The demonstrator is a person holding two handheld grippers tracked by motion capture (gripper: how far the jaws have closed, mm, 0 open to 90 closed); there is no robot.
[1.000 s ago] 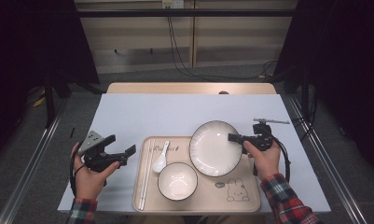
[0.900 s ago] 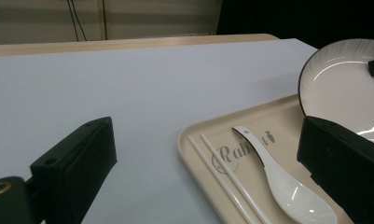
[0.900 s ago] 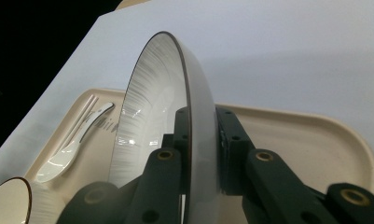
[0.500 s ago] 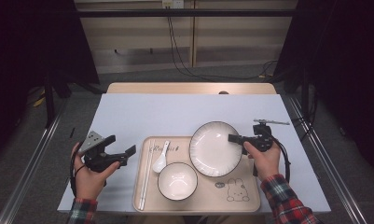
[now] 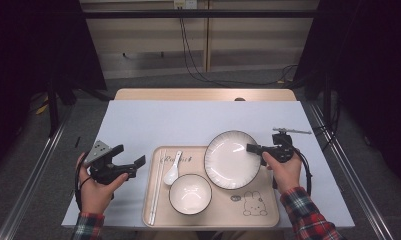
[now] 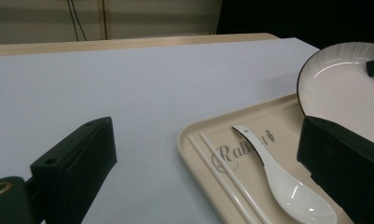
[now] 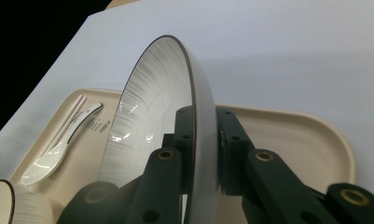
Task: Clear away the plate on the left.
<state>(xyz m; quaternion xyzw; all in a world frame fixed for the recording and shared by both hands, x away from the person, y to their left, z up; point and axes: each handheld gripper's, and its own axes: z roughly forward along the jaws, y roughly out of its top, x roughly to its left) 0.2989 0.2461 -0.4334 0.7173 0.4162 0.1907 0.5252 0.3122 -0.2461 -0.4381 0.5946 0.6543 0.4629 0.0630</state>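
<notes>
A white plate (image 5: 231, 158) with a dark rim rests over the beige tray's (image 5: 268, 212) far right part. My right gripper (image 5: 253, 148) is shut on the plate's right rim (image 7: 201, 130), one jaw on each face. A white bowl (image 5: 190, 194) sits at the tray's front. A white spoon (image 5: 171, 169) and white chopsticks (image 5: 155, 187) lie along the tray's left side. My left gripper (image 5: 137, 163) hovers over the table just left of the tray, jaws wide open and nothing between them; the spoon (image 6: 280, 184) and chopsticks (image 6: 226, 179) lie ahead of it.
The tray sits on a pale sheet (image 5: 188, 120) that covers the table, whose wooden far edge (image 5: 203, 94) shows. Metal rails (image 5: 33, 175) run along both sides. Cables (image 5: 198, 60) hang over the floor beyond the table.
</notes>
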